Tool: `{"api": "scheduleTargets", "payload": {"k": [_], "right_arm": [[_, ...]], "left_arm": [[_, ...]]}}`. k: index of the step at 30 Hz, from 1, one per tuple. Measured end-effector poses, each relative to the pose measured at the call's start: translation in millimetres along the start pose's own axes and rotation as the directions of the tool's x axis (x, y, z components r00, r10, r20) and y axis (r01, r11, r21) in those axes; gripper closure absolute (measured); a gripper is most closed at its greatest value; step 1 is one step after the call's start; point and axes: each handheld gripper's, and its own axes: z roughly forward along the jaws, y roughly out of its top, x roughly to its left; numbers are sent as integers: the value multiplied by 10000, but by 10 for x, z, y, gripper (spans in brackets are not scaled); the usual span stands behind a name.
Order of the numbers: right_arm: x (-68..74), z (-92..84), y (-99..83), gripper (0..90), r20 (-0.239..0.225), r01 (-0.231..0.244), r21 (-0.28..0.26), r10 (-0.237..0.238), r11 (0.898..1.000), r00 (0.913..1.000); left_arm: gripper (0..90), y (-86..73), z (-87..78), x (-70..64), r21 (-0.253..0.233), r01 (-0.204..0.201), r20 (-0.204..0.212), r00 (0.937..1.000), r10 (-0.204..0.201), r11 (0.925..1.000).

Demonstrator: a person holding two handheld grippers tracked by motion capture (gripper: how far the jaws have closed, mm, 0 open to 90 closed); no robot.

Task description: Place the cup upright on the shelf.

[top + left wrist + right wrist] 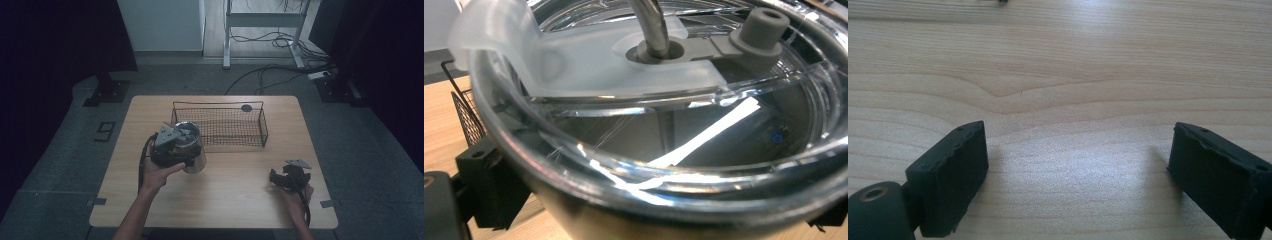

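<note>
Dim grey flooring with loose cables surrounds a pale wooden bench [225, 200]. On its left half, just in front of a wire basket [220, 125], stands a steel tumbler [196, 155] with a clear lid [664, 145]. The left tool [172, 150] is clenched on the tumbler, its jaws hugging the metal body from either side just under the rim, and the person's left hand [157, 175] carries that tool from below. In the left gripper view the lid sits very close: a frosted plastic flap [589, 65] lies across it, a metal straw [651, 25] passes through a grey grommet in the middle, and a grey stopper [761, 30] stands beside it. The basket's black mesh [466, 115] shows at the left edge of that view, near the tumbler.

Well apart, on the right half of the bench, the right tool [286, 179] rests low over bare wood in the person's right hand [297, 197]. Its jaws are released, spread wide with nothing between them, as the right gripper view shows against the wood grain [1073, 100].
</note>
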Motion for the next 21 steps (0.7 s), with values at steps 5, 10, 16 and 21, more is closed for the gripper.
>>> {"api": "scheduleTargets", "payload": {"k": [5, 10, 16, 21], "right_arm": [[-2, 1, 0, 86, -6, -14, 13, 14, 10000, 10000], [-3, 1, 1, 86, -11, -19, 14, 19, 10000, 10000], [-1, 0, 0, 87, -3, -6, 6, 6, 10000, 10000], [-1, -1, 1, 88, -16, 7, 18, -7, 10000, 10000]], "left_arm": [[42, 45, 23, 14, -60, 53, -22, 10000, -53, 10000], [42, 100, 70, 33, -77, 62, -72, 10000, -63, 10000], [42, 146, 105, 58, -116, 91, -131, 9999, -93, 9999], [42, 186, 124, 93, -160, 176, -111, 9998, -177, 9997]]}}
